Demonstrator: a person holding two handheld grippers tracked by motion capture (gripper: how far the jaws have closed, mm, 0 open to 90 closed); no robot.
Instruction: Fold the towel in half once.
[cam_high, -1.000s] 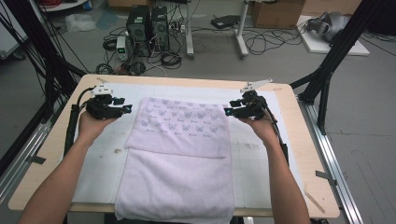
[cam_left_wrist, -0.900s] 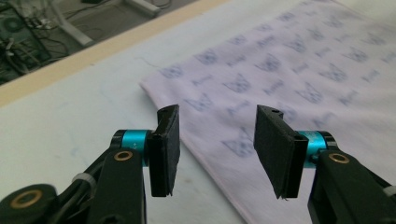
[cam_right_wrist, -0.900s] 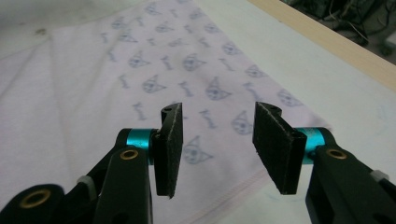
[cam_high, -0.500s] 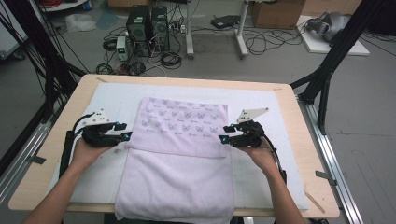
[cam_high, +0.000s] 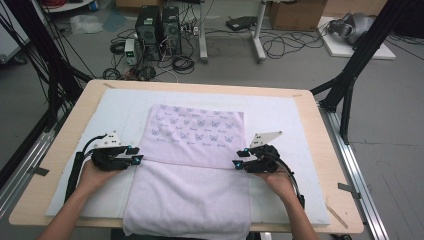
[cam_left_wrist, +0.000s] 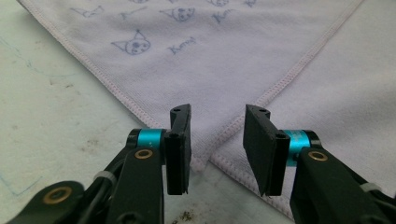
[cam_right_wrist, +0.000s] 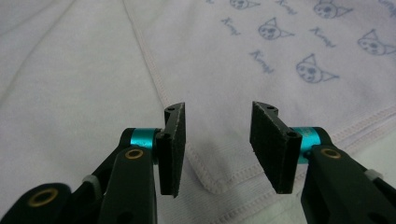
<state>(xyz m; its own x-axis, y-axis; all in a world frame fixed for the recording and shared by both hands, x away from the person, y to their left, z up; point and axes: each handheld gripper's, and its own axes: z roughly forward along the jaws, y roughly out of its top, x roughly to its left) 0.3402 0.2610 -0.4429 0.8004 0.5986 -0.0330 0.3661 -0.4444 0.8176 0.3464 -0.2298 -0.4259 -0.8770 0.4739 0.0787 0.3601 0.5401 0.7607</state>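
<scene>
I have a pale lilac towel (cam_high: 192, 165) lying on the white mat (cam_high: 280, 115) that covers the counter (cam_high: 325, 150). Its far part, printed with small cat faces, lies folded over the plain near part, so one fold looks done. The folded edge runs across the middle, and both my grippers sit at its two ends. Left gripper (cam_high: 134, 155) is low at the left corner of the flap; in the left gripper view its fingers (cam_left_wrist: 180, 149) have just been closing and now stand partly apart, with the towel corner (cam_left_wrist: 205, 161) between them but not pinched. Right gripper (cam_high: 239, 163) is at the right corner; its fingers (cam_right_wrist: 172, 149) stand partly apart around the stitched corner (cam_right_wrist: 212, 184), with no grip yet. My reading: a further fold is left, and it starts with nipping both corners.
</scene>
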